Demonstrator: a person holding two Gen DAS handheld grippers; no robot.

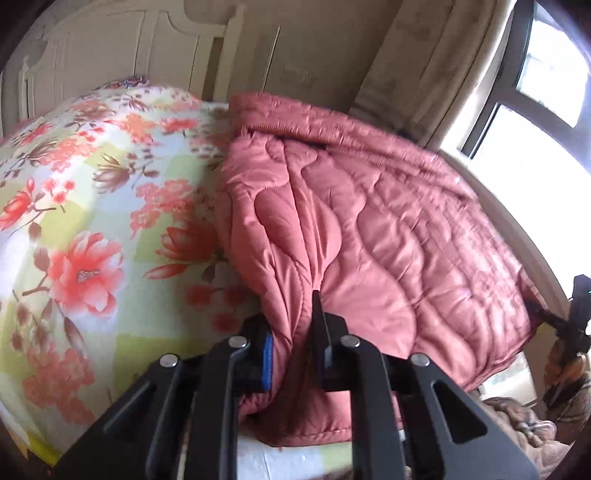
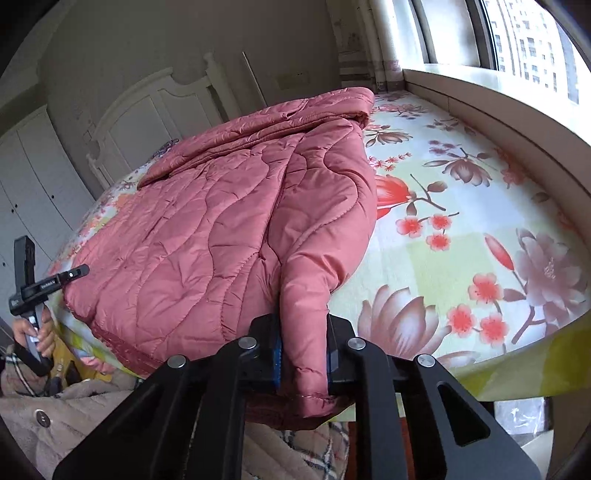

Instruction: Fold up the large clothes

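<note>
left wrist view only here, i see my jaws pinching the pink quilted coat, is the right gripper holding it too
Observer: Yes. The right gripper is shut on a hem edge of the pink quilted coat.
Operator: whats on the far side of the coat from me
Observer: Bare floral bedsheet, running up to a ledge under the window.
Operator: can you see my left gripper from there
Observer: Yes, the left gripper is at the coat's other near corner, by the bed edge.

The left gripper [image 1: 295,332] and right gripper [image 2: 303,343] are black linkages with silver round pins and blue pads [image 2: 277,363]. The person wears a beige quilted robe [image 2: 74,417] with plaid trim.
</note>
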